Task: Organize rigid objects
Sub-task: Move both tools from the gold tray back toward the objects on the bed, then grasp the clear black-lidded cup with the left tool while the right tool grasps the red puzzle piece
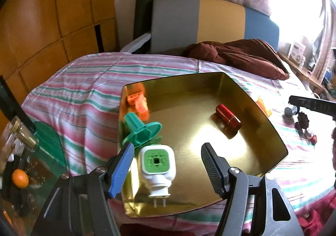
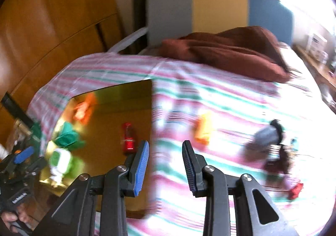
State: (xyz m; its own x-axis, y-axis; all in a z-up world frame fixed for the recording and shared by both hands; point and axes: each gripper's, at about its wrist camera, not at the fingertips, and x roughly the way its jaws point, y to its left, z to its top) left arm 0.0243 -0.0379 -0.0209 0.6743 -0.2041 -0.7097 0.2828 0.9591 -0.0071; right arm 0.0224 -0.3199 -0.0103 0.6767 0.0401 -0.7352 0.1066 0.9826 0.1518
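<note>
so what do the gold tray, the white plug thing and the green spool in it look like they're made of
Gold tray: probably thin metal, polished; its walls mirror the objects and the floor shows a bright glare.
White plug thing: looks like glossy moulded plastic with a matte green face, plus two metal-looking prongs.
Green spool: seemingly matte plastic, uniform colour with moulded ribs; it could be 3D-printed, though that can't be confirmed.

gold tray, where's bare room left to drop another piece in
Open floor: the gold tray is bare in its middle and right half, around the red cylinder and toward the far wall. Crowded: the left wall, lined by the orange block, the green funnel piece and the white plug-in.
</note>
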